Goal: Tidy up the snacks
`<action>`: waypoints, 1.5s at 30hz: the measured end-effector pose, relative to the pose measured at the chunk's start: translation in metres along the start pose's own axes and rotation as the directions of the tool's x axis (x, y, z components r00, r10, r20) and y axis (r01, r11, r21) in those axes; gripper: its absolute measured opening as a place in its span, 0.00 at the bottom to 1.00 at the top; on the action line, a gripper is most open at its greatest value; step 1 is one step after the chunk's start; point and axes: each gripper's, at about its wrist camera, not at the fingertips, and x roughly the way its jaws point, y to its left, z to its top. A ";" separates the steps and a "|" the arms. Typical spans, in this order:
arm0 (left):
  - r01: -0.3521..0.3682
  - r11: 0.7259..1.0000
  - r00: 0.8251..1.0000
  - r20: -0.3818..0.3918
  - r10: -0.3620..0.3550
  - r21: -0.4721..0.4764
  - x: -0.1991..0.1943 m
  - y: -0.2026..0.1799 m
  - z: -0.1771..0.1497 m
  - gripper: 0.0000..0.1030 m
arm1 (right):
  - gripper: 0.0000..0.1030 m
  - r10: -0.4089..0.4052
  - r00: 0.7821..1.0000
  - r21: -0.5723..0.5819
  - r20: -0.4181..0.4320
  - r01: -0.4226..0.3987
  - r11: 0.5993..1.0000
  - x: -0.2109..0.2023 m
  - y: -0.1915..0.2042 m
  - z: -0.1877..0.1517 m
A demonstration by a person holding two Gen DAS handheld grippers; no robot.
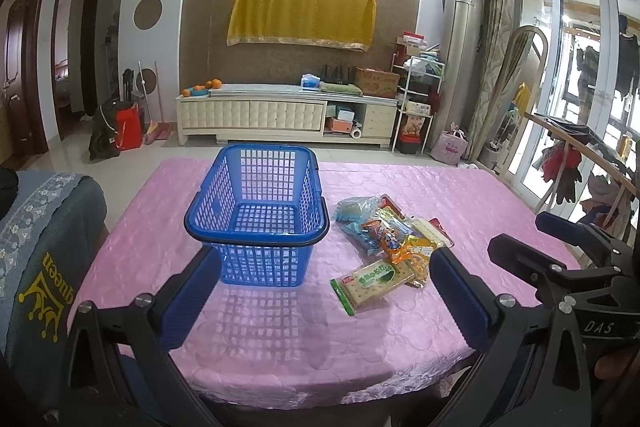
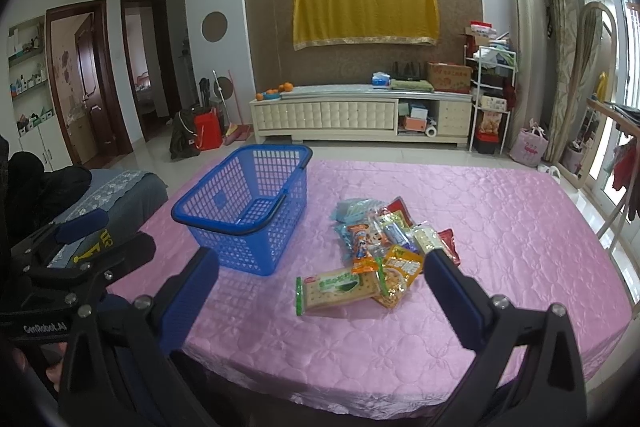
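Note:
An empty blue plastic basket (image 1: 256,215) (image 2: 244,209) stands on the pink tablecloth (image 1: 280,339) (image 2: 500,247), its black handle folded down. To its right lies a pile of snack packets (image 1: 394,231) (image 2: 384,239), with a green-and-white cracker pack (image 1: 370,281) (image 2: 340,289) nearest me. My left gripper (image 1: 320,291) hovers open above the table's near edge, in front of the basket and crackers. My right gripper (image 2: 320,295) is also open, near the crackers and holding nothing. Each gripper shows at the edge of the other's view.
A grey-blue covered chair (image 1: 44,251) (image 2: 116,195) stands at the table's left side. Behind the table are tiled floor, a white cabinet (image 1: 288,117) and a wooden rack (image 1: 580,155) with clothes to the right. A person's hand (image 1: 616,367) holds the right gripper.

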 end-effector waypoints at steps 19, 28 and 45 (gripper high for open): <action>0.002 1.000 1.000 -0.002 -0.002 -0.007 -0.002 0.002 0.000 1.00 | 1.00 0.009 1.000 -0.004 -0.010 -0.009 1.000 0.001 0.003 0.001; 0.027 1.000 1.000 -0.012 -0.027 0.009 0.004 -0.002 0.011 1.00 | 1.00 0.020 1.000 -0.021 -0.005 -0.020 1.000 0.003 0.000 0.011; 0.195 0.943 0.971 -0.190 -0.146 0.270 0.096 -0.059 0.036 1.00 | 1.00 -0.053 0.998 0.014 -0.046 0.054 0.998 0.040 -0.068 0.023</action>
